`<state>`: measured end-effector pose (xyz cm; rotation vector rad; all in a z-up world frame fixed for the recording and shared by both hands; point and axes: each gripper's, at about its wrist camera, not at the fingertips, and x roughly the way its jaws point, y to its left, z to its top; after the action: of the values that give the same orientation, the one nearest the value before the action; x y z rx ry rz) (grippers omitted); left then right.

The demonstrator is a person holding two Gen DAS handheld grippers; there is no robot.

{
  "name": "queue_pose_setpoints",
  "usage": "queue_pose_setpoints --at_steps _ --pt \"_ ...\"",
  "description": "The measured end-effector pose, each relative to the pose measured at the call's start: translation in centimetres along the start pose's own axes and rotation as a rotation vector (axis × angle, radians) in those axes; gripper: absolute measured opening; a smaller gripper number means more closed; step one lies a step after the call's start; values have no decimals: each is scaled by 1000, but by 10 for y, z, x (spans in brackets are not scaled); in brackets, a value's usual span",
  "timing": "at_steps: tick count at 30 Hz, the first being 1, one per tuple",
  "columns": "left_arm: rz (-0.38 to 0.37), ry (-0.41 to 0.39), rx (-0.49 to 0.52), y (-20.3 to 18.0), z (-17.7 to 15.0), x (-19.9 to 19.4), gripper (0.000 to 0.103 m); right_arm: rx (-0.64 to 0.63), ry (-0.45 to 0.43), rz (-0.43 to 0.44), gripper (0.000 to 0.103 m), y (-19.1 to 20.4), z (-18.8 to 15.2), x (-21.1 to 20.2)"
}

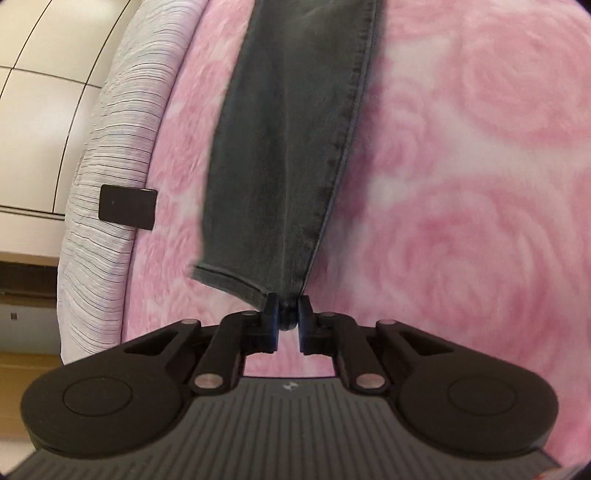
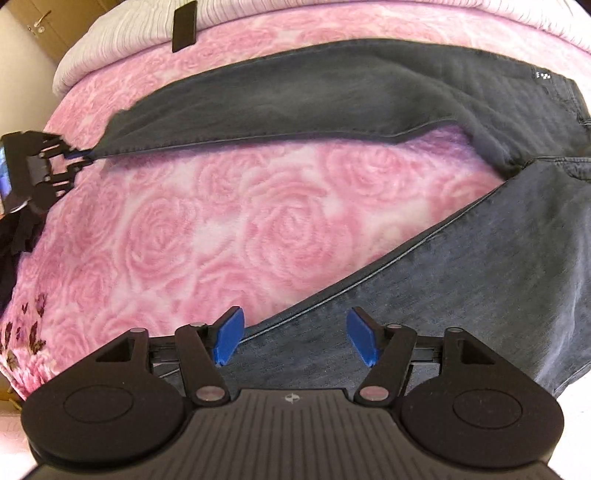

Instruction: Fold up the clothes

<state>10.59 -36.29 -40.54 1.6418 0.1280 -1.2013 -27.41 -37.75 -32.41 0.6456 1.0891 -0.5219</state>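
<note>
Dark grey jeans (image 2: pixel 332 92) lie spread on a pink rose-patterned blanket (image 2: pixel 229 221), legs apart in a V. In the left wrist view one leg (image 1: pixel 288 147) runs straight away from me, and my left gripper (image 1: pixel 288 314) is shut on a corner of its hem. The same gripper (image 2: pixel 79 157) shows at the far left of the right wrist view, pinching that hem corner. My right gripper (image 2: pixel 295 332) hovers open over the other leg (image 2: pixel 480 277), near its inner seam; its blue pads (image 2: pixel 231 334) hold nothing.
A striped lilac sheet (image 1: pixel 107 166) edges the bed beyond the blanket, with a small black rectangular object (image 1: pixel 127 206) lying on it. Pale floor tiles (image 1: pixel 44 92) lie past the bed edge. A wooden door (image 2: pixel 37 26) stands at the top left of the right wrist view.
</note>
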Motion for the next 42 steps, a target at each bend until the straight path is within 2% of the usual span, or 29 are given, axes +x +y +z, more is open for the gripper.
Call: queue_pose_setpoints --at_steps 3,5,6,10,12,13,14,16,19,21,23,24,25,27,28,29,30,31,34,37,40,42 --pt "-58 56 23 -8 -5 12 4 36 1 -8 67 -5 -1 -1" --pt "-66 74 19 -10 -9 13 6 54 0 -22 67 -8 -3 -4" --pt "-75 81 -1 -10 -12 11 7 60 -5 -30 68 -9 -5 -7" --pt "-149 82 -185 -6 -25 -19 13 99 -18 -63 71 -12 -21 -19" --pt "-225 60 -288 -13 -28 -47 14 124 -15 -77 71 -12 -33 -23" --pt "-276 42 -336 -17 -29 -62 18 132 -14 -83 72 -11 -39 -24" --pt "-338 20 -380 -22 -28 -78 21 142 -12 -88 72 -10 -46 -25" --pt "-471 -28 -446 -39 -26 -109 33 163 -3 -92 73 -9 -60 -26" --pt "-696 -72 -528 -74 -21 -141 39 196 28 -94 73 -9 -78 -23" --pt "-805 -81 -534 -99 -14 -155 42 218 36 -99 74 -10 -91 -23" --pt "-867 -63 -514 -127 -4 -164 45 239 45 -111 74 -13 -103 -23" --pt "-869 -51 -508 -138 -1 -166 50 254 50 -110 74 -16 -109 -23" --pt "-862 -48 -510 -147 1 -170 60 268 55 -107 74 -20 -115 -22" --pt "-840 -43 -534 -154 5 -174 66 294 64 -103 75 -27 -125 -22" --pt "-829 -35 -546 -154 6 -174 57 299 66 -104 75 -31 -129 -23" --pt "-829 -33 -553 -153 7 -175 44 302 66 -107 75 -35 -132 -25" --pt "-834 -35 -554 -152 7 -176 17 305 61 -110 75 -39 -135 -27" --pt "-835 -37 -549 -149 6 -177 7 309 55 -113 75 -43 -138 -30" --pt "-800 -53 -512 -143 2 -184 5 326 37 -118 76 -55 -145 -38" --pt "-734 -30 -546 -134 -7 -183 4 348 20 -119 76 -67 -150 -46" --pt "-746 3 -560 -132 -4 -180 5 355 2 -122 76 -77 -154 -56" --pt "-741 10 -519 -139 2 -184 5 354 0 -123 76 -84 -156 -61"
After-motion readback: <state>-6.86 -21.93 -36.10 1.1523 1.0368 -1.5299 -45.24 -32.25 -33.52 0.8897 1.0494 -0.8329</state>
